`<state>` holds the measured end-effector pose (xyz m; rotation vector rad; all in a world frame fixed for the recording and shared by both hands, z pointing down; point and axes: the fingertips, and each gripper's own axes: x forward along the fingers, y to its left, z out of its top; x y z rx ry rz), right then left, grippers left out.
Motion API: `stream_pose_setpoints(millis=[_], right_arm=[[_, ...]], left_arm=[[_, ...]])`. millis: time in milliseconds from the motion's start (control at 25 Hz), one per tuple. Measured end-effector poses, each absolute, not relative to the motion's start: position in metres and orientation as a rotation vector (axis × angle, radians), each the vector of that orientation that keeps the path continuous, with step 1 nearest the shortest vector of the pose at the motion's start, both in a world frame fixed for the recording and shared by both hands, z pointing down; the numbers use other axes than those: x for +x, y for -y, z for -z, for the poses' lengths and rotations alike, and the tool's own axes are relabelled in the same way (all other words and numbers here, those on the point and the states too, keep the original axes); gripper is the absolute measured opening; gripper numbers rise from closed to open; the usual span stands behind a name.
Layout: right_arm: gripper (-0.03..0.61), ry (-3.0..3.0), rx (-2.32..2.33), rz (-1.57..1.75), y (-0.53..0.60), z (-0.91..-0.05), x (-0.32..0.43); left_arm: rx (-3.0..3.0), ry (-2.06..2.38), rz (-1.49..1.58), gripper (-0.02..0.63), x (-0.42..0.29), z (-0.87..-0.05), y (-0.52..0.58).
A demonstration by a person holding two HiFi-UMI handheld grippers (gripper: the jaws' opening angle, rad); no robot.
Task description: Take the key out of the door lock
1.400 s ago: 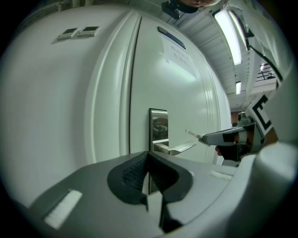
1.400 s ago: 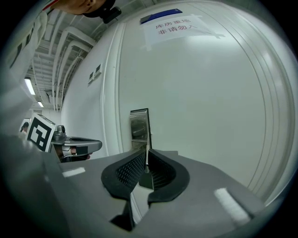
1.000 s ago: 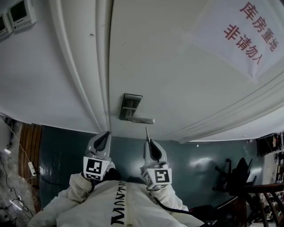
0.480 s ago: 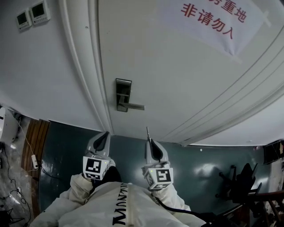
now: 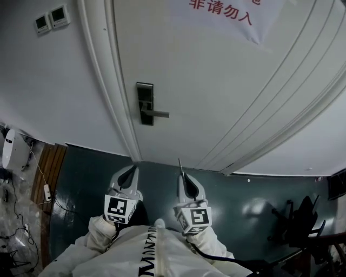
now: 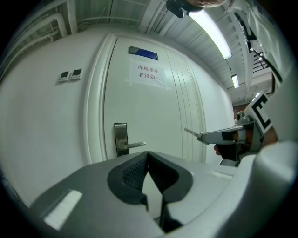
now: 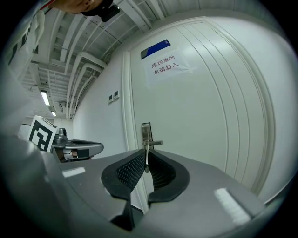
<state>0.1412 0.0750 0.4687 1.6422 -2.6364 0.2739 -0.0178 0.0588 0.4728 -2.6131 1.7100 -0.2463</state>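
A silver lock plate with a lever handle sits on the white door, well ahead of both grippers. My right gripper is shut on the thin metal key, which pokes out past its tips toward the door. In the right gripper view the key stands pinched between the pads, with the lock plate far behind it. My left gripper is shut with nothing in it, level with the right one. The left gripper view shows the key free of the lock plate.
A paper sign with red characters hangs on the door. Two wall panels are left of the door frame. A white device and cables lie at the left on the dark floor, a chair at the right.
The view has drawn back from the door: the lock plate looks smaller and higher in the frame. Both grippers keep their pose, the key still in the right one.
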Motion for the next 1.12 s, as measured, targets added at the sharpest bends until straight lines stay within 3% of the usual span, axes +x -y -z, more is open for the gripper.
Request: stream_pose_setpoints(millis=[1120], right_arm=[[0.023,2.598,1.655,-0.208,-0.124,-0.457,0.096]], left_arm=[[-2.645,-1.705,0.194,-0.001,-0.062,-0.470,-0.107]])
